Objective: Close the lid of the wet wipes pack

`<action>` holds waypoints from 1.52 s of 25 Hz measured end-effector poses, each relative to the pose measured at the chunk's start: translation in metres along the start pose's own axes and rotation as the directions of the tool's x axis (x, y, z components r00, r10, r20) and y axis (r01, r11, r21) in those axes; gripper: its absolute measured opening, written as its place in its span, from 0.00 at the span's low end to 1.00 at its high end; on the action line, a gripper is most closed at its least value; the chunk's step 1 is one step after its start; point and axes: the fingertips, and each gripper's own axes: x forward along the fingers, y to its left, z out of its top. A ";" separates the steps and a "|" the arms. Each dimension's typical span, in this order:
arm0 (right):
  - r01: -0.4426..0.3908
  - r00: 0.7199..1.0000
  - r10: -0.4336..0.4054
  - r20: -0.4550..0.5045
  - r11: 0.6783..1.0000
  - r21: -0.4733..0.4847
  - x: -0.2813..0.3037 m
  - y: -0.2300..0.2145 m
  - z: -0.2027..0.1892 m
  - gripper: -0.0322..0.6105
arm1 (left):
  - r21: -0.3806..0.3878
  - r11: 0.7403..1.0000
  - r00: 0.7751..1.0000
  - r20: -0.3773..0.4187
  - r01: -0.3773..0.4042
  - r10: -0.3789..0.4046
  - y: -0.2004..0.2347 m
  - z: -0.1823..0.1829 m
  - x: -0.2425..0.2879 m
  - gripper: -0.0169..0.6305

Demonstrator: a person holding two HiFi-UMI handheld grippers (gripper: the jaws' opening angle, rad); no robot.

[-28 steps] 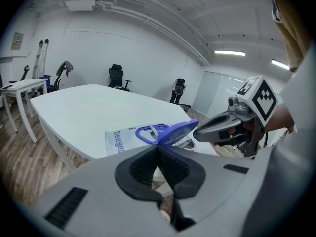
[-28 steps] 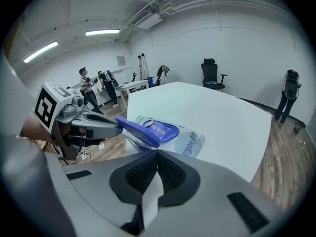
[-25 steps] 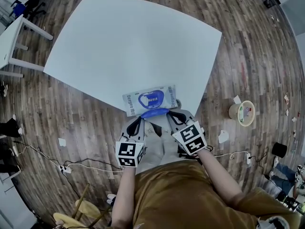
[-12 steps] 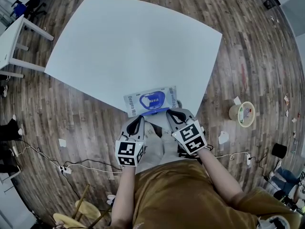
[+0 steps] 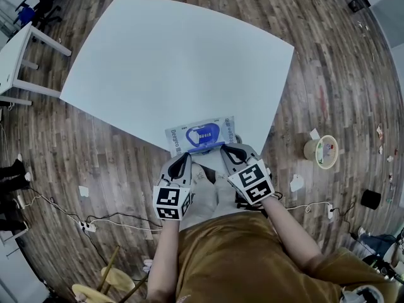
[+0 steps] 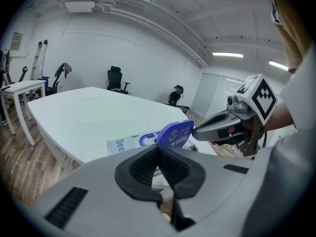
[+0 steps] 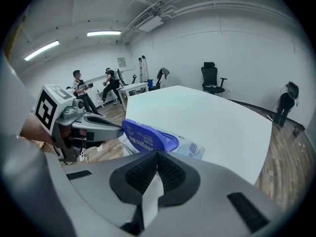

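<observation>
The wet wipes pack (image 5: 201, 133) lies at the near edge of the white table (image 5: 177, 62), printed white and blue. Its blue lid (image 5: 203, 149) stands open, hinged up on the side toward me. In the left gripper view the lid (image 6: 174, 134) rises just beyond the jaws, with the pack (image 6: 129, 143) behind it. My left gripper (image 5: 181, 161) is shut and empty, just short of the lid on its left. My right gripper (image 5: 229, 150) is also shut and empty, its tip beside the lid's right end. The right gripper view shows the lid (image 7: 145, 137) tilted up directly ahead.
The pack sits close to the table's front edge, over wooden floor. A roll of tape (image 5: 320, 150) lies on the floor at the right, cables (image 5: 88, 223) at the left. A small white desk (image 5: 12, 49) stands far left. Two people (image 7: 81, 90) stand in the background.
The blue lid looks shorter in the head view than a second ago, so it has tipped further up. Both grippers have hardly moved.
</observation>
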 end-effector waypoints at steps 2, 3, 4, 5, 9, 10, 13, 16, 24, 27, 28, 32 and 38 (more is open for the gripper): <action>0.000 1.000 0.000 -0.001 1.000 0.002 0.001 0.001 0.001 0.06 | 0.004 1.000 1.000 -0.001 0.003 -0.003 0.001 0.001 0.000 0.01; 0.001 1.000 -0.001 -0.005 1.000 0.002 0.001 0.001 0.001 0.06 | 0.004 1.000 1.000 -0.001 0.003 -0.003 0.002 0.001 0.000 0.01; 0.002 1.000 -0.002 -0.007 1.000 0.002 0.002 0.001 0.001 0.06 | 0.003 1.000 1.000 0.000 0.002 -0.002 0.004 0.002 0.000 0.01; 0.004 1.000 -0.004 -0.004 1.000 0.002 0.003 0.000 0.002 0.06 | 0.001 1.000 1.000 0.001 0.001 -0.001 0.005 0.003 0.001 0.01; 0.003 1.000 -0.003 -0.003 1.000 0.002 0.007 -0.004 0.004 0.06 | -0.001 1.000 1.000 0.003 0.003 -0.003 0.008 0.006 0.006 0.01; 0.003 1.000 -0.003 -0.006 1.000 0.003 0.007 -0.004 0.004 0.06 | -0.001 1.000 1.000 0.003 0.004 -0.004 0.009 0.006 0.007 0.01; 0.005 1.000 -0.005 -0.011 1.000 0.013 0.008 -0.005 0.005 0.06 | -0.003 1.000 1.000 0.001 0.009 -0.009 0.009 0.006 0.008 0.01; 0.005 1.000 -0.005 -0.015 1.000 0.016 0.011 -0.006 0.005 0.06 | -0.004 1.000 1.000 -0.003 0.013 -0.013 0.011 0.006 0.010 0.01; 0.000 1.000 0.000 -0.013 1.000 0.017 0.021 -0.011 0.010 0.06 | -0.012 1.000 1.000 -0.015 0.020 -0.020 0.016 0.008 0.019 0.01; -0.007 0.999 0.007 -0.034 1.000 0.019 0.025 -0.012 0.008 0.06 | -0.016 1.000 1.000 -0.020 0.020 -0.021 0.019 0.007 0.023 0.01; -0.009 0.999 0.009 -0.039 1.000 0.019 0.027 -0.012 0.007 0.06 | -0.018 1.000 1.000 -0.022 0.021 -0.021 0.020 0.006 0.024 0.01; -0.008 0.999 0.009 -0.035 1.000 0.019 0.032 -0.015 0.010 0.06 | -0.022 0.999 0.999 -0.031 0.025 -0.026 0.023 0.007 0.029 0.01; -0.008 0.999 0.009 -0.045 1.000 0.031 0.036 -0.018 0.010 0.06 | -0.021 0.999 0.999 -0.040 0.031 -0.032 0.025 0.006 0.034 0.01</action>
